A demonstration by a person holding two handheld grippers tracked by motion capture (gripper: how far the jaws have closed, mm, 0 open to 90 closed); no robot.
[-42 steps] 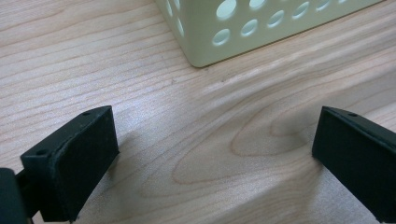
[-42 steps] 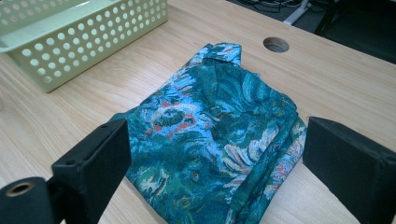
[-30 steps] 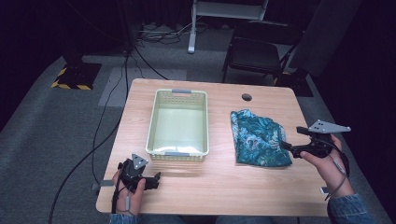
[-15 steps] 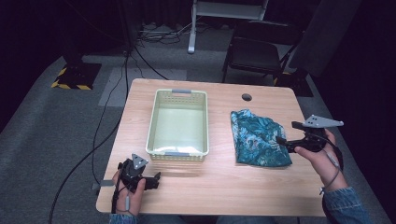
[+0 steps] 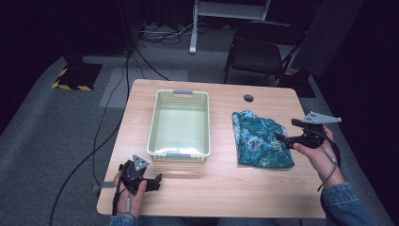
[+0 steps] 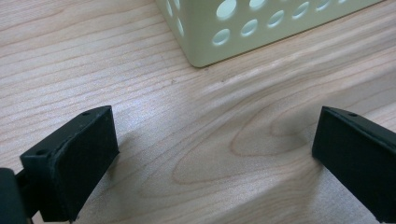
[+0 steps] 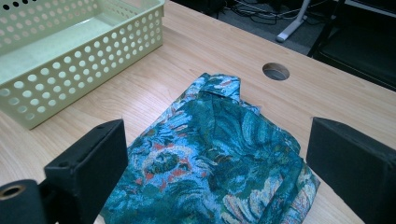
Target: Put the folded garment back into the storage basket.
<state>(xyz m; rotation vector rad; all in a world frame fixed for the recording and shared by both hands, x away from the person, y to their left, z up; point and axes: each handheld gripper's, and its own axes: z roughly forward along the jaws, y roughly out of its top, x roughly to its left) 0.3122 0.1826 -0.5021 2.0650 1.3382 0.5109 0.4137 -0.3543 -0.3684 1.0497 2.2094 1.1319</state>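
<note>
Teal and blue patterned fabric, a loosely folded cloth (image 5: 259,139), is lying on the right half of the light wooden table (image 5: 221,188), well apart from the pale green perforated plastic basket (image 5: 179,123) that is standing empty at the table's middle. We are holding the right gripper (image 5: 285,131) at the cloth's right edge; in the right gripper view its jaws are standing wide apart, grasping nothing, with the cloth (image 7: 219,158) lying between and below them. Whether the jaw tips are touching the fabric yet we cannot tell from the high view, where they are small and dark against the pattern. We are resting the left gripper (image 5: 153,181) near the table's front left corner, just before the basket's near wall (image 6: 261,28); its jaws are likewise spread and empty over bare wood.

We are judging the work in hand to be lifting the cloth toward the basket. Several faults are possible from here. Closing on the top fold alone would be letting the lower layers unfurl and trail, so that the hanging part could be catching on the basket rim. Pressing too low would be jamming the jaw tips against the tabletop. A grip at the extreme edge could be slipping off the thin fabric in transit.
</note>
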